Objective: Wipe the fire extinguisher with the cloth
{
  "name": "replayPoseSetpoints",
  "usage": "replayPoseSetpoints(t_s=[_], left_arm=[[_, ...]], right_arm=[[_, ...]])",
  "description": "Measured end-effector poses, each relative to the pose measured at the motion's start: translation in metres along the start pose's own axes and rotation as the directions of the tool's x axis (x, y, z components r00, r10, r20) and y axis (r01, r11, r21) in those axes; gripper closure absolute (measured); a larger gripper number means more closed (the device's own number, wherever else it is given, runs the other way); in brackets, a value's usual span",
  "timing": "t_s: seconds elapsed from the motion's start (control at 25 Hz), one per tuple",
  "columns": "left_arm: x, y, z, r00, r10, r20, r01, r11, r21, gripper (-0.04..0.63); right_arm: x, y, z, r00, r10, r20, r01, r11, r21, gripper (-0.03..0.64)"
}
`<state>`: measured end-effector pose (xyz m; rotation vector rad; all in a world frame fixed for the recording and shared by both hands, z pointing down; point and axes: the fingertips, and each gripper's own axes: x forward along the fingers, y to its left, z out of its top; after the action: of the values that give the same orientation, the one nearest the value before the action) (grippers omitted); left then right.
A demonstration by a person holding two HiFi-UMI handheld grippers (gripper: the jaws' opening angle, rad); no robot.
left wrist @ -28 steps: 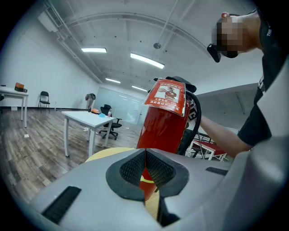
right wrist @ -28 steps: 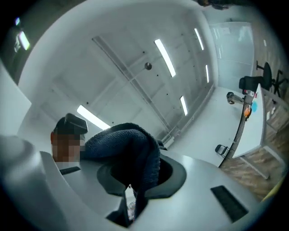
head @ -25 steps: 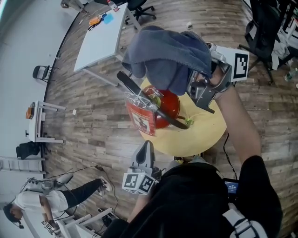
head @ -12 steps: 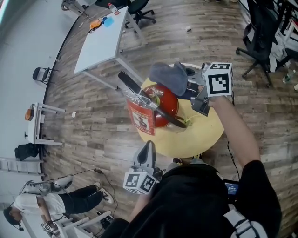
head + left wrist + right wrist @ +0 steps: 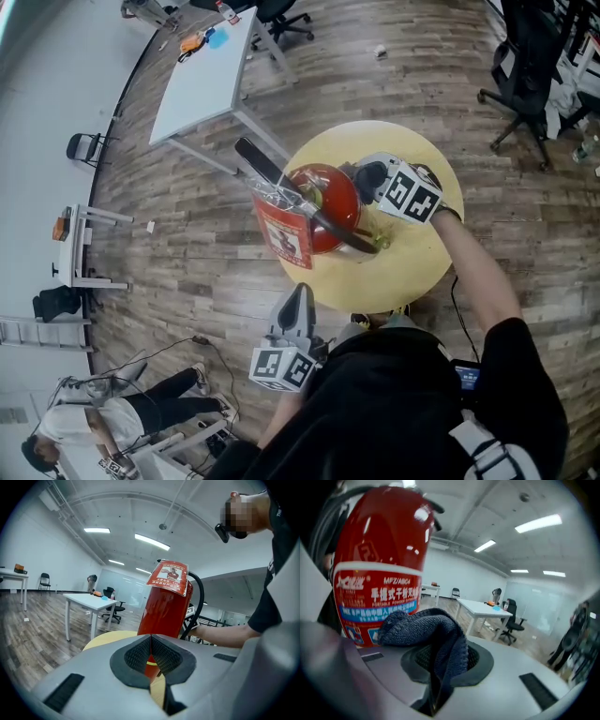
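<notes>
Fire extinguisher (image 5: pixel 323 211): stands upright near the middle of the round yellow bench (image 5: pixel 412 262), with a black hose (image 5: pixel 333 234) curving off its top
Right gripper (image 5: pixel 367 180): clenched on the cloth (image 5: pixel 426 630), brought in close to the red body's right side
Only the right gripper view shows: the blue-grey knit cloth pinched between the jaws and bunched over them, right before the extinguisher's printed label band; I cannot tell if it touches
Left gripper (image 5: pixel 298 292): held low by the person's body, off the bench's near edge
Only the left gripper view shows: its jaws are together with nothing between them, and the extinguisher rises straight ahead
Surface: bare yellow top around the extinguisher
Room: wood-plank floor (image 5: pixel 187 262), a white table (image 5: pixel 202 80) to the far left, a black office chair (image 5: pixel 530 84) to the right, long ceiling lights overhead
</notes>
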<state>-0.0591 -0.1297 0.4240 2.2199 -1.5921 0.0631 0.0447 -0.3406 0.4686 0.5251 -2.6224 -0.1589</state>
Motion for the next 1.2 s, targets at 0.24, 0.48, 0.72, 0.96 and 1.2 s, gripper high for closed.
replayPoseSetpoints(t_s=[0.24,0.48,0.72,0.96,1.2], left_arm=[[0.001,0.001,0.001,1.000,0.008,-0.008,-0.008,1.000,-0.001,0.572],[0.008,-0.002,-0.002,1.000,-0.019,-0.008,0.019,1.000,0.010,0.572],[0.007,-0.004,-0.003,1.000,-0.015,-0.014,0.015,1.000,-0.006,0.572],[0.005,0.003,-0.015,0.999,0.012,-0.048,-0.014,0.999,-0.034,0.572],[0.015,0.016,-0.016,0.998,0.047,-0.051,-0.049,0.998,-0.042,0.572]], right_arm=[[-0.042,0.001,0.090,0.949,-0.083,0.303,0.200,0.904,-0.379,0.560],[-0.077,-0.005,0.168,0.903,-0.151,0.403,0.413,0.568,-0.712,0.560],[-0.026,0.016,0.101,0.981,0.020,0.193,0.138,0.629,-0.765,0.560],[0.032,0.046,-0.030,0.978,0.176,-0.115,-0.208,0.734,-0.647,0.560],[0.059,0.053,-0.116,0.932,0.266,-0.247,-0.347,0.854,-0.389,0.560]])
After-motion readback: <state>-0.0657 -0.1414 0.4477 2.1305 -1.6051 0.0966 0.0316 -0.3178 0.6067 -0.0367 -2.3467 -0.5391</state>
